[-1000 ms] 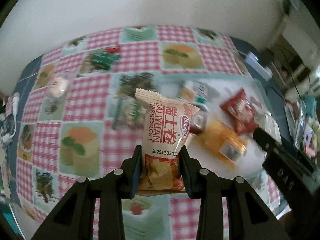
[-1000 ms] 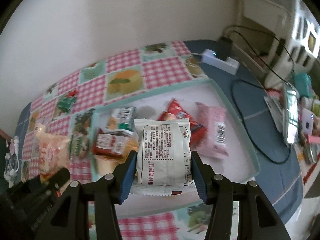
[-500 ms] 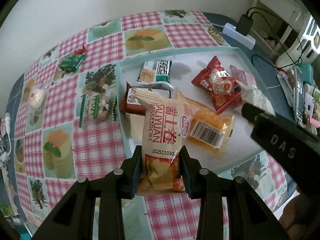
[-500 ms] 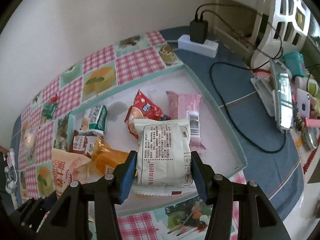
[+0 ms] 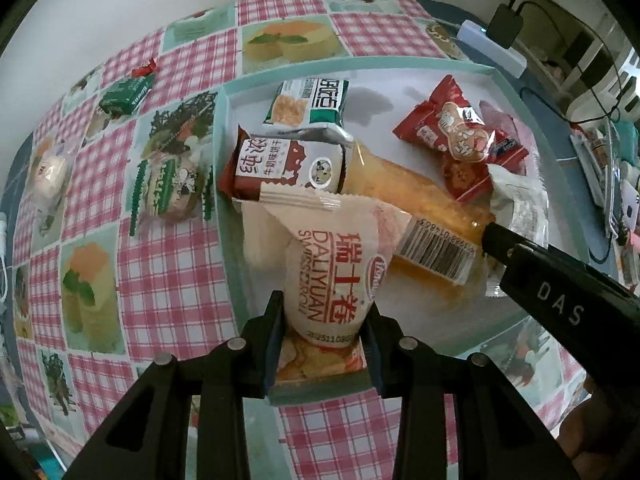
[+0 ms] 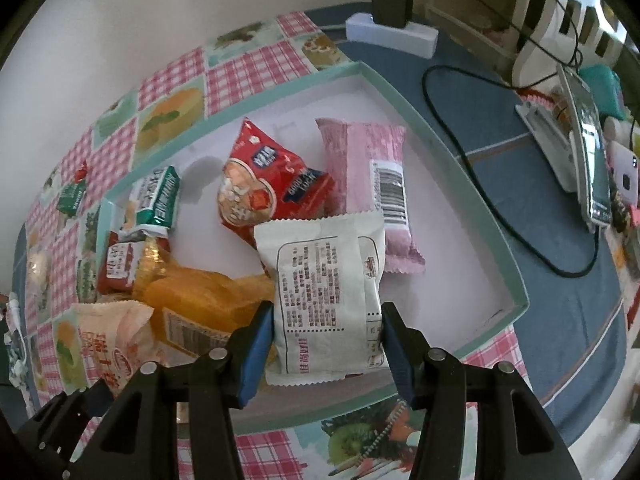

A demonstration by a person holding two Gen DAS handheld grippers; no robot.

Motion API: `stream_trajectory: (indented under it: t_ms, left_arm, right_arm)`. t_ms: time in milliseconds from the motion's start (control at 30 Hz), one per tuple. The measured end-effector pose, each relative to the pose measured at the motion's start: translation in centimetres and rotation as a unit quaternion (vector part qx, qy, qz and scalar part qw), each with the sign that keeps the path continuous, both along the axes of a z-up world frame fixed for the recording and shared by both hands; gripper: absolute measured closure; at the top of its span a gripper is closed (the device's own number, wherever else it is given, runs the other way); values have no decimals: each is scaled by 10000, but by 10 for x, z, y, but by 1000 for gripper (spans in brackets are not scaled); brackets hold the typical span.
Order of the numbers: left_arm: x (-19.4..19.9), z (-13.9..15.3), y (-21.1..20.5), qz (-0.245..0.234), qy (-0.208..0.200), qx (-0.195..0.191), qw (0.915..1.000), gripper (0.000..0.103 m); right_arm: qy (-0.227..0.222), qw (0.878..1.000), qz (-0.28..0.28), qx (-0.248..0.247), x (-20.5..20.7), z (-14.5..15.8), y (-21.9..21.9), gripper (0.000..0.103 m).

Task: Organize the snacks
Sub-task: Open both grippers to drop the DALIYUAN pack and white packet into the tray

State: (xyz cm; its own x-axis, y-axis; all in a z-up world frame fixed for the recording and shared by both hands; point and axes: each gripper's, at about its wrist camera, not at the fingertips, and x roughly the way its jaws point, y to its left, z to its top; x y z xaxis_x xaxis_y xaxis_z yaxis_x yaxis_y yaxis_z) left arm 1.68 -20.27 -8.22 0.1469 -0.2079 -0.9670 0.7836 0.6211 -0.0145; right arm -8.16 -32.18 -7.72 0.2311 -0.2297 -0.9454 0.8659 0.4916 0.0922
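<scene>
My left gripper [image 5: 322,338] is shut on a cream Swiss roll packet [image 5: 334,264], held upright over the near left part of the teal-rimmed tray [image 5: 219,184]. My right gripper [image 6: 326,350] is shut on a white snack packet [image 6: 326,296] with black print, just above the tray's [image 6: 452,152] near side. Inside the tray lie an orange bar packet [image 5: 424,224], a red-brown packet [image 5: 280,168], a green-and-white packet [image 5: 308,102], a red packet [image 6: 264,184] and a pink packet [image 6: 372,184]. The Swiss roll packet [image 6: 110,344] also shows at the lower left of the right wrist view.
The tray sits on a pink-checked tablecloth [image 5: 160,272]. On the cloth left of the tray lie a green packet [image 5: 126,94], a clear-wrapped snack [image 5: 174,190] and a pale one [image 5: 50,170]. A white power strip [image 6: 390,34] with cables and a phone on a stand [image 6: 584,152] lie right.
Both grippers have come down toward the tray with their packets still held. The tray and its snacks now fill more of both views.
</scene>
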Motion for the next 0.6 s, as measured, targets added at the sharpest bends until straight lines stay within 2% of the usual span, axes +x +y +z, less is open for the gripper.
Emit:
stream_trajectory:
  t_ms: [100,200,367,500,600]
  left_arm:
    - [0,1,-1,-1,-10,13,10000,64]
    - [2,-3,-1,73,25,133,9999,46]
    - [5,-6,0,126,125,157,9997,45]
    - [7,3,1,86,82,38,9999,36]
    - [9,16,4,41,-16,-92,9999,34]
  right_arm:
    - [-22,9998,-121,133,-5,-5,-4,47]
    - [-17,9997,-171,185,-7,-7,-6,47]
    - [67,9997,-181,153,-4,-8,-5,47]
    - [200,9997,-147,88,3,-7,-5,45]
    - [213,9997,-87,7,12,-3,-4,41]
